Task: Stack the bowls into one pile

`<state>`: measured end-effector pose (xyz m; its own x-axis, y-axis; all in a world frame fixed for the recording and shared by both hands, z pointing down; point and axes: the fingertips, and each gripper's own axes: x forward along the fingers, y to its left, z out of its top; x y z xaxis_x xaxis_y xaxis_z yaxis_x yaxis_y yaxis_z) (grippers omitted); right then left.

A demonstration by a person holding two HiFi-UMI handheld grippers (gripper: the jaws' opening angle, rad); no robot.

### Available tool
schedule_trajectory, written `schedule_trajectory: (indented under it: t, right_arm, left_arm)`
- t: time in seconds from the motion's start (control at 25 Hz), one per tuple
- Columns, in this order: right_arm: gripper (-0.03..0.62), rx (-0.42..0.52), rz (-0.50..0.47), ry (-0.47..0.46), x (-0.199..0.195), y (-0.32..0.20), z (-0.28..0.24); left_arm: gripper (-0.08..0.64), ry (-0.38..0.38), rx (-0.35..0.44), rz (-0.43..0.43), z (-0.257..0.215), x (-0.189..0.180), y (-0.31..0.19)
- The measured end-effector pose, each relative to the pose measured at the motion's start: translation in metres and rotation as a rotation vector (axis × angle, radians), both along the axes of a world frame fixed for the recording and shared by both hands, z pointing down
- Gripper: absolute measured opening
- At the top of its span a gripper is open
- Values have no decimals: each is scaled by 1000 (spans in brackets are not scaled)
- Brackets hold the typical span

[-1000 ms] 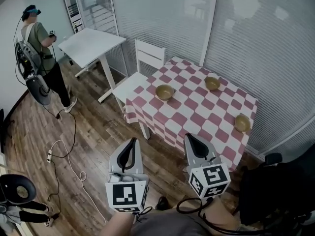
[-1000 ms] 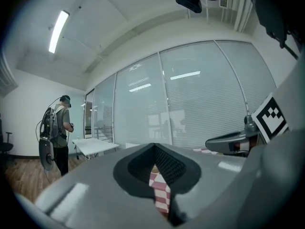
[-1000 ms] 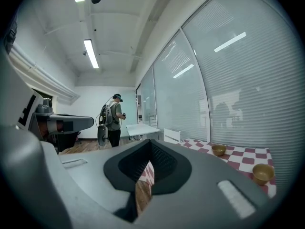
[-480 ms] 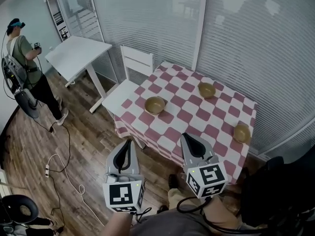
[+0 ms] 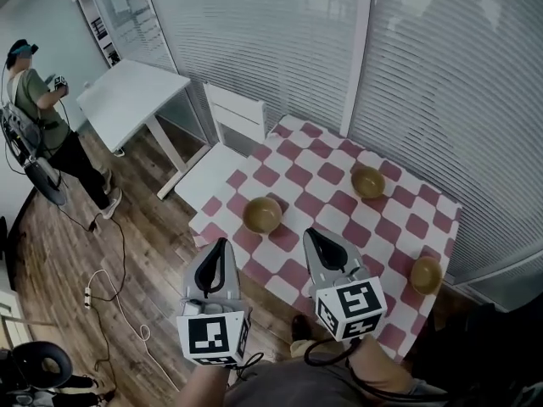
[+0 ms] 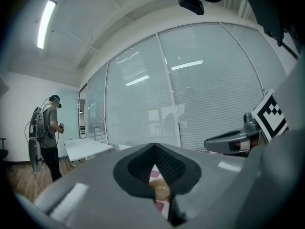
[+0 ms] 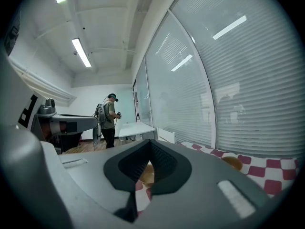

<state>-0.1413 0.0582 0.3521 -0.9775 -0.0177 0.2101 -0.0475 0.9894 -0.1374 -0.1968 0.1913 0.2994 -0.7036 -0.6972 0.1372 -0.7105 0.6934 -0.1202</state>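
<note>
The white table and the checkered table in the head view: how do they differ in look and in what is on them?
The white table has a plain white top; the checkered table wears a red-and-white cloth and carries three bowls. The white table stands near the person at the left; the checkered table stands by the blinds, with a white chair beside it. Both stand on the wooden floor.

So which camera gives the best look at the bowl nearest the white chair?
The head view: the bowl is whole, seen from above on the checked tablecloth. The left gripper view shows only a sliver between its fingers, and the right gripper view a slightly larger piece, also half hidden by fingers.
</note>
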Motion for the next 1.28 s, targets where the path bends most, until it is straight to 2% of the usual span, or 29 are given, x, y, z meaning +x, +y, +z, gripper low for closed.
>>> schedule_trajectory:
  t: [0.24,0.48,0.92,1.16,1.28]
  right_arm:
    - [26,-4,-33,-37,-46,-20,-13]
    - [26,2,-36,-35,-73,-29,-12]
    - [29,-35,-9,147,-125,-30,63]
    - [113,-101,-9,289,-136,-23,124]
    - [124,-129,-1,347,-135,-19,151]
  left_arm:
    - [0,-60,-2,-35,-24,-35,-15]
    - [0,-64,6,-54,-26,-60,-18]
    - [0,96,-26,-8,33,-128,-30]
    - [0,214,-62,26,85,-152,-34]
    - [0,253,-74,37,106,-158,-37]
